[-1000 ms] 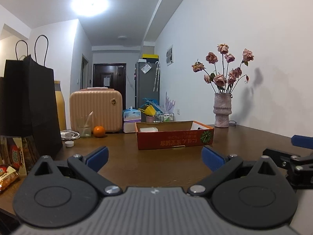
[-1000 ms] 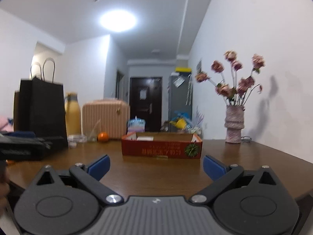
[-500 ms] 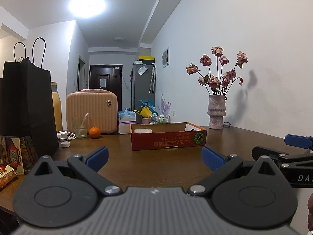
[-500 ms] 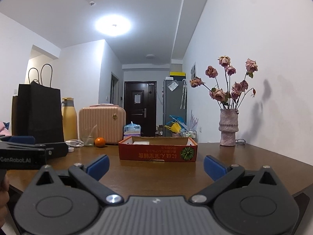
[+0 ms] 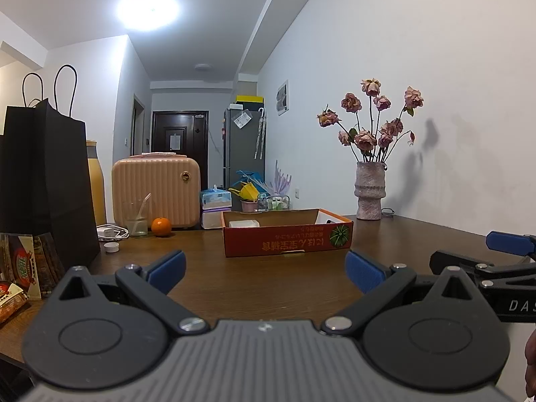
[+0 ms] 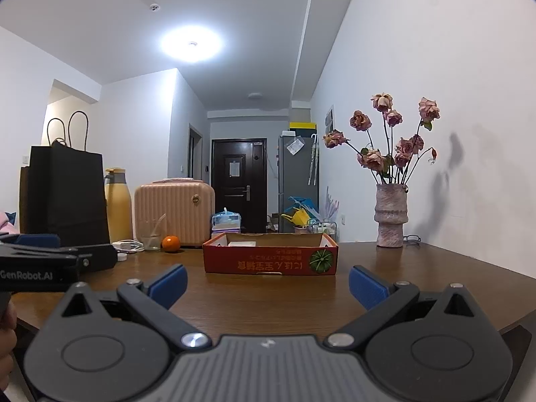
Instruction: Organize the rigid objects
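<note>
Hovering over the near edge of the table (image 5: 268,288), the left gripper (image 5: 264,269) and right gripper (image 6: 268,283) both stand with jaws spread wide and nothing held between them. The red cardboard box (image 5: 286,238) sits mid-table, well ahead of both, with a white flat item (image 5: 244,223) inside. An orange (image 5: 161,226) lies toward the far left edge, just beside a glass (image 5: 135,217) and before the pink case (image 5: 156,189); a vase (image 5: 369,190) stands at the far right.

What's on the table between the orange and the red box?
Nothing on the wood itself. In both views, bare table lies between the orange and the box; the suitcase stands behind that gap.
</note>
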`<state>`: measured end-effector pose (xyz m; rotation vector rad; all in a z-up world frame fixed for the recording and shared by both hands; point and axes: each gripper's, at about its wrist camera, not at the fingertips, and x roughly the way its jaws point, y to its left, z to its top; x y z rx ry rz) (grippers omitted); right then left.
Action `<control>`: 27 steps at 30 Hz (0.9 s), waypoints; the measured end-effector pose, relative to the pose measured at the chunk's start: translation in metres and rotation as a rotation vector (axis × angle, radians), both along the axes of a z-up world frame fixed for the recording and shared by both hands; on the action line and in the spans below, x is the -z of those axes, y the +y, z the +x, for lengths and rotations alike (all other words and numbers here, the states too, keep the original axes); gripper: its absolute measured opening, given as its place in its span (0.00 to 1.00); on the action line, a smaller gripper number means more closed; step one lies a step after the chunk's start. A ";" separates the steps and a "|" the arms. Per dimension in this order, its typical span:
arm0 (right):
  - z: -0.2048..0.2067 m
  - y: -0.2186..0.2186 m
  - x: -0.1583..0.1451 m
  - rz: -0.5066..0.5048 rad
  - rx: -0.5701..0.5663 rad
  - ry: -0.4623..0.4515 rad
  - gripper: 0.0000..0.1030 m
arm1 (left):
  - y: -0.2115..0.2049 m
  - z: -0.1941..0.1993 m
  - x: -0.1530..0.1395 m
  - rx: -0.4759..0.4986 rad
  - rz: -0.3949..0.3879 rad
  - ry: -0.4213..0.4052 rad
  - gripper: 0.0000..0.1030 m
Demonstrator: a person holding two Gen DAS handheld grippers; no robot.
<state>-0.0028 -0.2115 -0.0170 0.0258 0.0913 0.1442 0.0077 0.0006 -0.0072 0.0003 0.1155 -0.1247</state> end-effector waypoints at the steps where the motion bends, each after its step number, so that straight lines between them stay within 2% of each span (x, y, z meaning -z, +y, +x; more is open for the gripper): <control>1: 0.000 0.000 0.000 0.001 -0.001 0.001 1.00 | 0.000 0.000 0.000 -0.001 0.000 0.001 1.00; 27: 0.001 -0.001 0.003 0.003 0.001 0.008 1.00 | -0.002 0.000 0.001 -0.003 -0.003 0.009 1.00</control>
